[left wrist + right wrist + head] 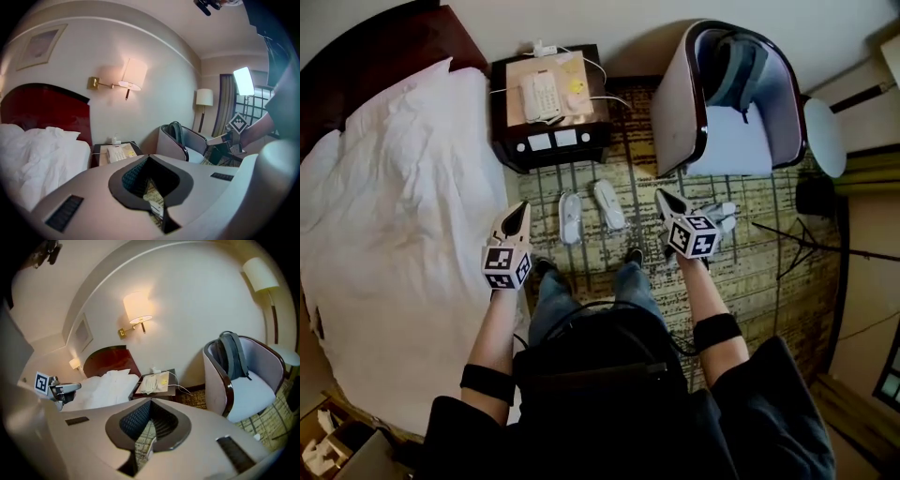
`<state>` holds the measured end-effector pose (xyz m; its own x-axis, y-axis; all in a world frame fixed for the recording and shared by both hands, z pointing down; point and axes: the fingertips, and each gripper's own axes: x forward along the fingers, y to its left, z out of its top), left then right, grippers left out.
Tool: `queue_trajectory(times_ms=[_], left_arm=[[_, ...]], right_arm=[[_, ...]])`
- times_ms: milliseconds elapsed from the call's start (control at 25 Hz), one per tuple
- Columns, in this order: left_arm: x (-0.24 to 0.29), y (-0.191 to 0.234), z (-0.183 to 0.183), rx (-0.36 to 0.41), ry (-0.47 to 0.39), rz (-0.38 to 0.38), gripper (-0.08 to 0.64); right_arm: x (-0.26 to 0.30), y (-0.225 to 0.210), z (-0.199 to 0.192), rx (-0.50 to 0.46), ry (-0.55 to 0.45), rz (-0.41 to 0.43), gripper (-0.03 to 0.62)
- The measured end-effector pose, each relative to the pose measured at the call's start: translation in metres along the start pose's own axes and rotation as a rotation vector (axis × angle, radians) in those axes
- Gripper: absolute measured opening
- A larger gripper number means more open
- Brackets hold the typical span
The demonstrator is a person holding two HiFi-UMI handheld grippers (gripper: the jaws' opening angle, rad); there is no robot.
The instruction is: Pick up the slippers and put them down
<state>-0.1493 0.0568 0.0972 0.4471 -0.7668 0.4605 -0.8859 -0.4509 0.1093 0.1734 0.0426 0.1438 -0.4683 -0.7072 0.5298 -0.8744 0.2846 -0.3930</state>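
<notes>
In a hotel room, I stand over the two white slippers [570,217], which lie side by side on the patterned carpet [769,272], between my shoes and the dark nightstand [511,150] beside the bed [394,187]. My left gripper [522,206] and right gripper [662,196] are both held well above the floor, one on each side of the pair. The fingers of each are closed tip to tip, with nothing between them but a glimpse of carpet. Both point ahead and slightly down, so each camera looks across at the wall lamp and the armchair [675,103] rather than at the footwear. With the slippers resting flat and neatly paired, I judge them set down, and my empty fingers are clear of them.
</notes>
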Motion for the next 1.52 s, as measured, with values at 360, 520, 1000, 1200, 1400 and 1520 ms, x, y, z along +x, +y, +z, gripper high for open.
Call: queue_trajectory(times_ms=[360,520,1000,1200,1400,1520], left_arm=[[-0.036,0.009,0.020,-0.030,-0.053,0.026,0.000],[-0.046,0.015,0.016,-0.040,-0.055,0.041,0.000],[-0.060,0.022,0.005,-0.054,-0.047,0.062,0.000],[-0.062,0.021,0.005,-0.051,-0.043,0.058,0.000],[-0.061,0.019,0.004,-0.045,-0.038,0.057,0.000],[-0.061,0.018,0.002,-0.046,-0.035,0.057,0.000]], right_arm=[[0.003,0.069,0.030,-0.195,0.008,0.085,0.002],[0.000,0.076,0.024,-0.173,0.018,0.091,0.002],[-0.002,0.069,0.001,-0.142,0.053,0.072,0.002],[-0.001,0.072,-0.001,-0.128,0.048,0.075,0.002],[-0.001,0.072,-0.005,-0.119,0.053,0.082,0.002],[-0.002,0.071,-0.007,-0.117,0.053,0.084,0.002]])
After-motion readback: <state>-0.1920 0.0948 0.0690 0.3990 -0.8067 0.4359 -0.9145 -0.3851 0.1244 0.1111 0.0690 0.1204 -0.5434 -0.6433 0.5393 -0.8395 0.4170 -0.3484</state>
